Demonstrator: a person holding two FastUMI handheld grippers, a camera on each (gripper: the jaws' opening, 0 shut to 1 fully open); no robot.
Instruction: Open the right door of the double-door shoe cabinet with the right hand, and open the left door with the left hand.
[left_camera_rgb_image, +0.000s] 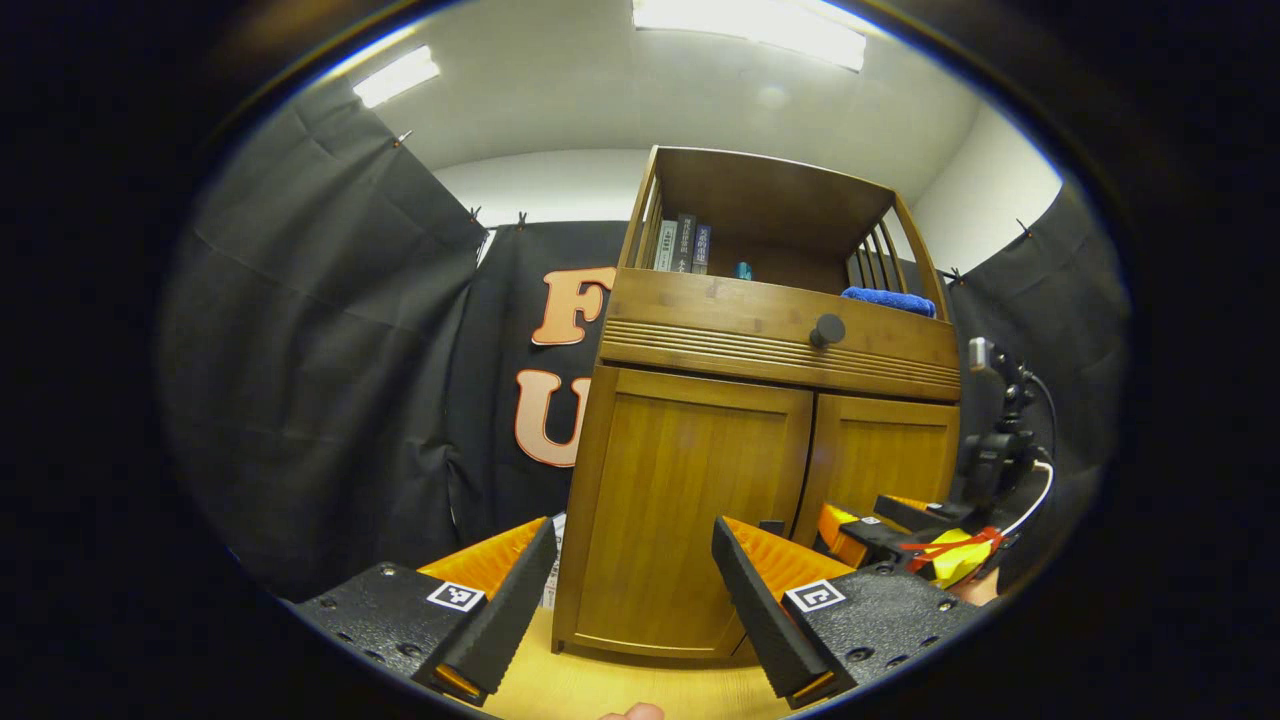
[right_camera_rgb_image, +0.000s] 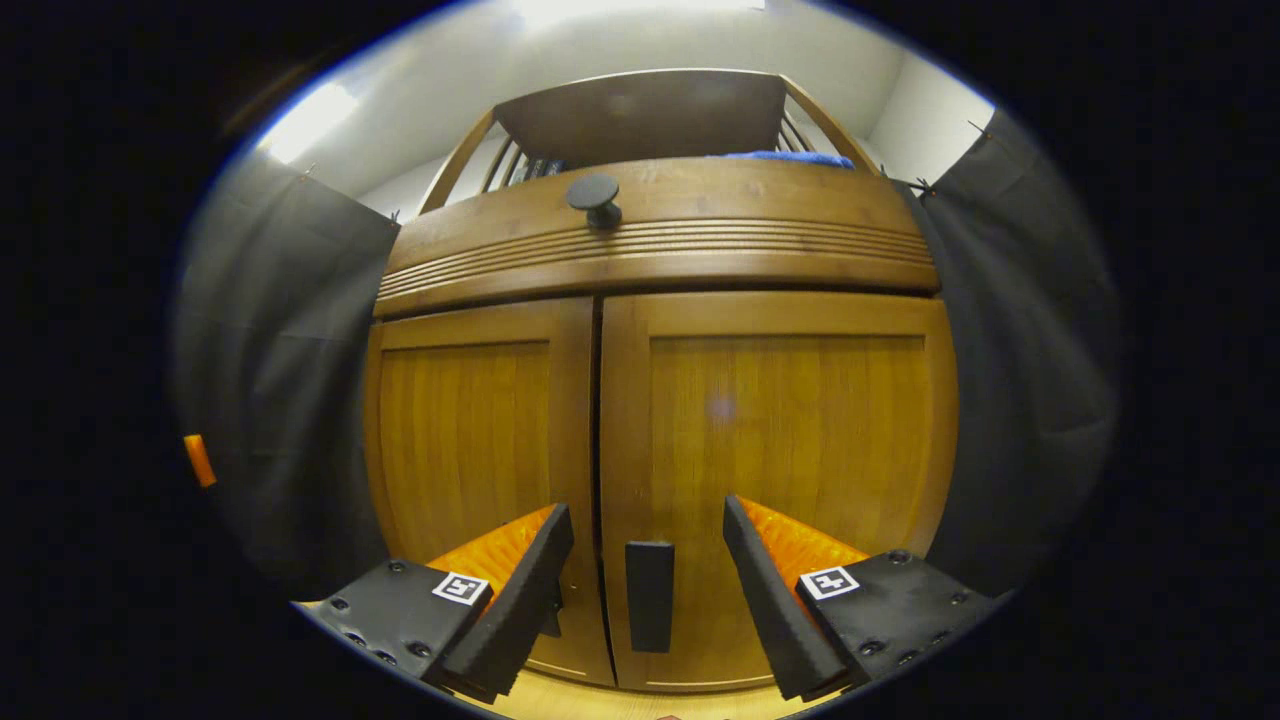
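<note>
So, left gripper view: left gripper hangs back from the shoe cabinet, jaws wide apart, holding nothing. Left door shut; right gripper sits low by the right door.

Right gripper view: right gripper jaws open wide, empty, straddling the right door's handle without touching. Both doors closed. Step in hand looks like grasping that handle; next, close on it and pull.
</note>
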